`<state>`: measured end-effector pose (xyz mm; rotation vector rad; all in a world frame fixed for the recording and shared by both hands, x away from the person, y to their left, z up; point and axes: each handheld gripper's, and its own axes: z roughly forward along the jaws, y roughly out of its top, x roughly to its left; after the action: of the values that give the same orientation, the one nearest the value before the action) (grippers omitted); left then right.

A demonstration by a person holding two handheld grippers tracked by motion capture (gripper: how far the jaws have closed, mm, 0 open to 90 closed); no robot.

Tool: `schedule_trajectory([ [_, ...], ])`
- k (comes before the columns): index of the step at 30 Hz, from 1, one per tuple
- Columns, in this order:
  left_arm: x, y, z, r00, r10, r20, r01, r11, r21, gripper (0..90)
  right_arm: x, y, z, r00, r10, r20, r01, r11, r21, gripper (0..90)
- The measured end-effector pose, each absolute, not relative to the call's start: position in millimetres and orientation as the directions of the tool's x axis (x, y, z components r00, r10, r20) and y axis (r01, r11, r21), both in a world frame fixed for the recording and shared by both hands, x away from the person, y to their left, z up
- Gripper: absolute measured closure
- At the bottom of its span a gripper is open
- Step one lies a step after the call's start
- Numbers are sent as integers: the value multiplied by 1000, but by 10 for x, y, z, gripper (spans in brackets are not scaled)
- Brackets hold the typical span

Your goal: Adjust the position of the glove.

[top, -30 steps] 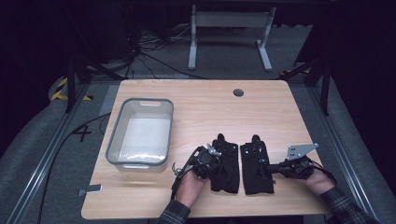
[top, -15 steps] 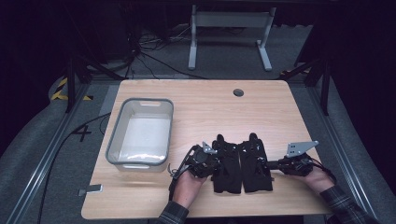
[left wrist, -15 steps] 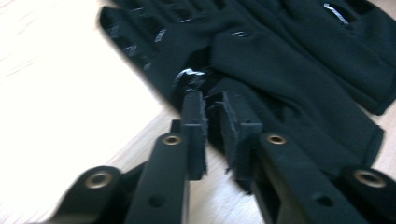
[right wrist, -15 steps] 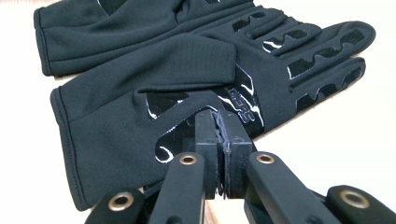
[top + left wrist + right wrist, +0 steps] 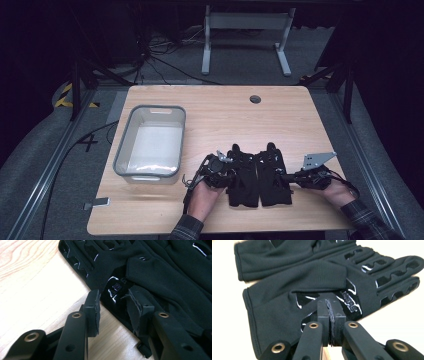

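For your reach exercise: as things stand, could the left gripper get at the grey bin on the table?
Probably yes. The left gripper, jaws just opening beside the left glove, has bare table between it and the grey bin, which stands just to its left.

I am losing the cuff of the left black fabric glove with glossy print (image 5: pixel 160 277) past the left gripper view's edge. The glossy lettering on the right black glove (image 5: pixel 350 301) is reading too blurred for me. My forearms are running off the high view's bottom edge.
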<state>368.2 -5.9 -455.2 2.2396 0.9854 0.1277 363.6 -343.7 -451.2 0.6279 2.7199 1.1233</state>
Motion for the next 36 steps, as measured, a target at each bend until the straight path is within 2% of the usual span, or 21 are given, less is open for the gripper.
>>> schedule_trajectory([
  [8, 3660, -105, -4557, 716, 676, -175, 615, -492, 616, 834, 3637, -3431, -4536, -906, 423, 33, 325, 642, 694, 897],
  [10, 3663, -101, -4555, 714, 677, -181, 619, -488, 616, 861, 3637, -3432, -4535, -906, 422, 33, 324, 643, 693, 896],
  [20, 3675, 15, -4406, 698, 667, -262, 632, -400, 664, 873, 3640, -3434, -4535, -907, 421, 34, 324, 643, 694, 899],
  [36, 3758, 33, -4121, 705, 663, -252, 584, -342, 736, 873, 3710, -3318, -4546, -912, 409, 29, 311, 644, 699, 900],
])
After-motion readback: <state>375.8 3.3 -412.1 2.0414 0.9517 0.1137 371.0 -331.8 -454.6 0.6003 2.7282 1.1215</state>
